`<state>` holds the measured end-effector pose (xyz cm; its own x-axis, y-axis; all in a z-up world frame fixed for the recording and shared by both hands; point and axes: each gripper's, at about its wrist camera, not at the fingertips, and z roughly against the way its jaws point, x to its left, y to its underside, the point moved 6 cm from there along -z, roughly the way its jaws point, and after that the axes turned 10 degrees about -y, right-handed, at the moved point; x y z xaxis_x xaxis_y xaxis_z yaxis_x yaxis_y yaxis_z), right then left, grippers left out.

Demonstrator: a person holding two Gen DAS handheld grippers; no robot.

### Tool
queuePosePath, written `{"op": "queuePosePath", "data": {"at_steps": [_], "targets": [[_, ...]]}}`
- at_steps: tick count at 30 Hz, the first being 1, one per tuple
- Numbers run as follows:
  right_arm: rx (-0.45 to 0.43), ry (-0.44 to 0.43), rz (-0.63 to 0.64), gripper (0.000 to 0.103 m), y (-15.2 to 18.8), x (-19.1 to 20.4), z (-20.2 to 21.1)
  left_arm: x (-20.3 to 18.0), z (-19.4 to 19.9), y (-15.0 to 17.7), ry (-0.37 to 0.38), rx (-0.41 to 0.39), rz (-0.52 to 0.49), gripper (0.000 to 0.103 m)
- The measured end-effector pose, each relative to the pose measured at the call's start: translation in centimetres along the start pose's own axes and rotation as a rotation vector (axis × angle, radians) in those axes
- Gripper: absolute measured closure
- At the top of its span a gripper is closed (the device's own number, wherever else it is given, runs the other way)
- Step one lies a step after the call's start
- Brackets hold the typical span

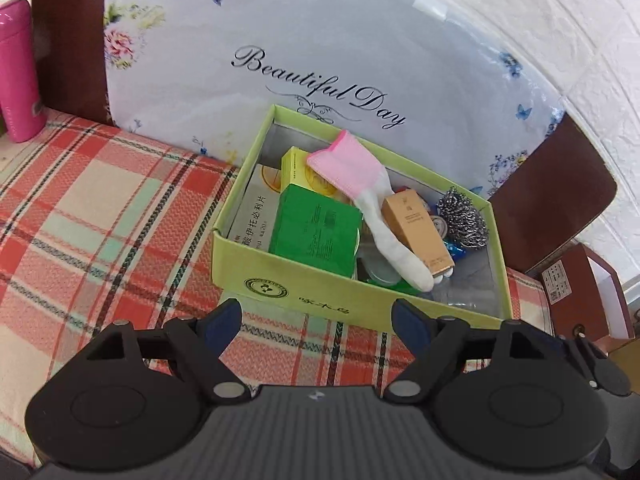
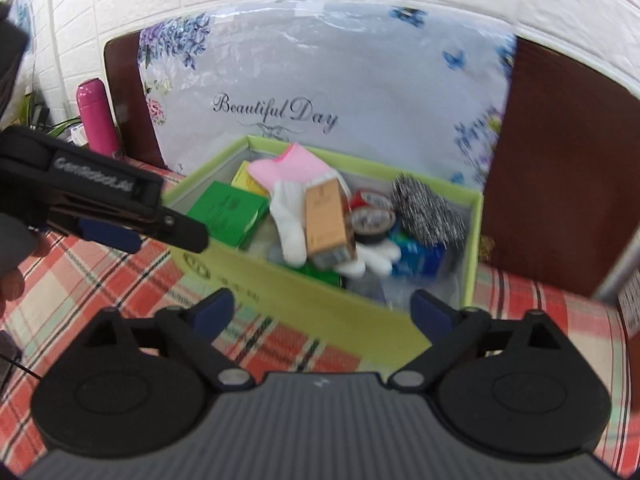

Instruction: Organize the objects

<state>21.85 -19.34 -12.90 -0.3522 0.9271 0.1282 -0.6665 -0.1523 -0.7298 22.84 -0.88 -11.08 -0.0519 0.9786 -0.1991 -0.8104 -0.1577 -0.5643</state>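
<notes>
A light green cardboard box (image 1: 304, 286) (image 2: 312, 304) stands on a plaid bed, full of things: a green carton (image 1: 316, 228) (image 2: 226, 210), a pink-and-white glove (image 1: 360, 176) (image 2: 292, 196), a tan carton (image 1: 418, 232) (image 2: 326, 224), a steel scourer (image 1: 464, 218) (image 2: 428, 212), tape rolls (image 2: 372, 218) and a white medicine box (image 1: 256, 210). My left gripper (image 1: 320, 326) is open and empty just in front of the box; it shows from the side in the right wrist view (image 2: 132, 228). My right gripper (image 2: 324, 316) is open and empty over the box's near wall.
A floral "Beautiful Day" pillow (image 1: 280, 60) (image 2: 320, 92) leans on the brown headboard (image 1: 68, 36) (image 2: 560, 160) behind the box. A pink flask (image 1: 18, 72) (image 2: 96, 116) stands at the left. A dark red box (image 1: 576, 292) sits to the right. White brick wall behind.
</notes>
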Motion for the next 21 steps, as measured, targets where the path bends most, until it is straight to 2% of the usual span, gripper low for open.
{"op": "queuePosePath", "data": {"at_steps": [4, 10, 12, 14, 15, 16, 19, 21], "targets": [[0.013, 0.013, -0.025, 0.004, 0.6, 0.1, 1.6, -0.3, 3.0, -0.2, -0.008, -0.094, -0.044, 0.018], [-0.042, 0.039, -0.014, 0.002, -0.2, 0.7, 5.0, -1.6, 10.0, -1.3, -0.035, -0.276, -0.127, 0.018], [-0.068, 0.048, -0.011, 0.001, -0.4, 1.0, 6.4, -2.2, 12.9, -1.3, -0.036, -0.348, -0.141, 0.014], [-0.093, 0.057, -0.01, 0.0, -0.5, 1.5, 7.6, -2.5, 15.4, -1.0, -0.028, -0.43, -0.141, 0.0], [-0.105, 0.059, -0.011, 0.0, -0.4, 1.6, 8.3, -2.5, 16.0, -0.7, -0.014, -0.452, -0.123, 0.0], [-0.114, 0.06, -0.013, 0.0, -0.4, 1.8, 8.8, -2.4, 16.1, -0.4, 0.009, -0.442, -0.096, 0.0], [-0.123, 0.059, -0.014, 0.0, -0.1, 2.5, 10.1, -1.5, 14.4, 0.7, 0.074, -0.282, 0.023, 0.0], [-0.128, 0.062, -0.006, 0.0, 0.3, 3.0, 10.9, -1.1, 13.5, 1.8, 0.027, -0.253, 0.031, 0.0]]}}
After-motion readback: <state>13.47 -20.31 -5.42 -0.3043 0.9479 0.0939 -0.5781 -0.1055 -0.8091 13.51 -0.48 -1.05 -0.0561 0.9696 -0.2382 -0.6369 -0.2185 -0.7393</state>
